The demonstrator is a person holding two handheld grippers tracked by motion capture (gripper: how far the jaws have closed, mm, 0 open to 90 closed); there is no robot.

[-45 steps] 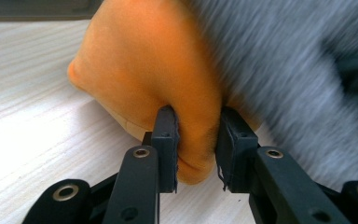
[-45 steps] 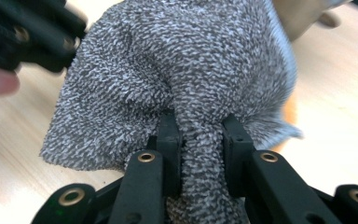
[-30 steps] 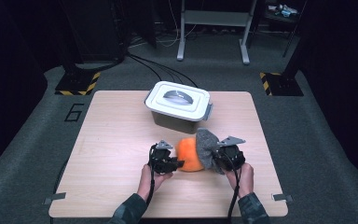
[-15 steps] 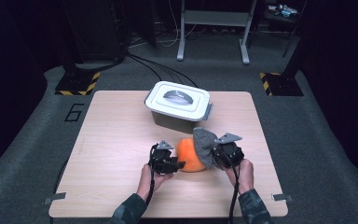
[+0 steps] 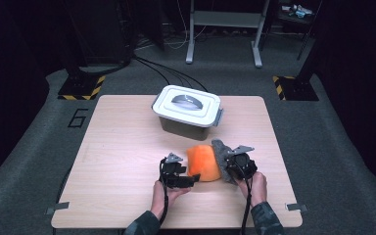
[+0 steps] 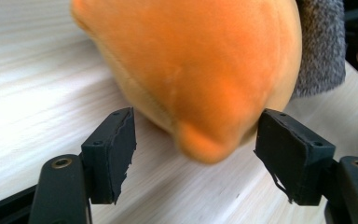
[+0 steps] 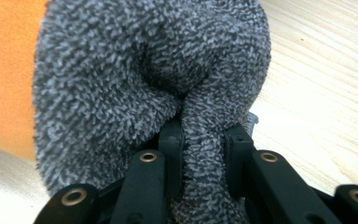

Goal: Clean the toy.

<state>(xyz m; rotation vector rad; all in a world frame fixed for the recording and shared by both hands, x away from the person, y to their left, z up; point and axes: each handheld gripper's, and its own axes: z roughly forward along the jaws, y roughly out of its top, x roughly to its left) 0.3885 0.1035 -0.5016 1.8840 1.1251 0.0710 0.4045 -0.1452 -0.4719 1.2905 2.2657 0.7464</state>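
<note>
the orange cushion (image 5: 203, 163) lies on the bench (image 5: 127, 147) in front of the lidded bin (image 5: 186, 110), with a grey cloth (image 5: 221, 149) bunched against its right end. the right gripper (image 5: 236, 165) has its jaws clamped on a fold of that cloth (image 7: 200, 140). the left gripper (image 5: 178, 176) has just been opening its jaws, which now stand apart on either side of the cushion's near corner (image 6: 200, 140) without pressing it. to go on well, i judge the right hand should hold the fold firmly and keep low, while the left takes a deeper bite on the cushion, since the soft corner could slip out.
</note>
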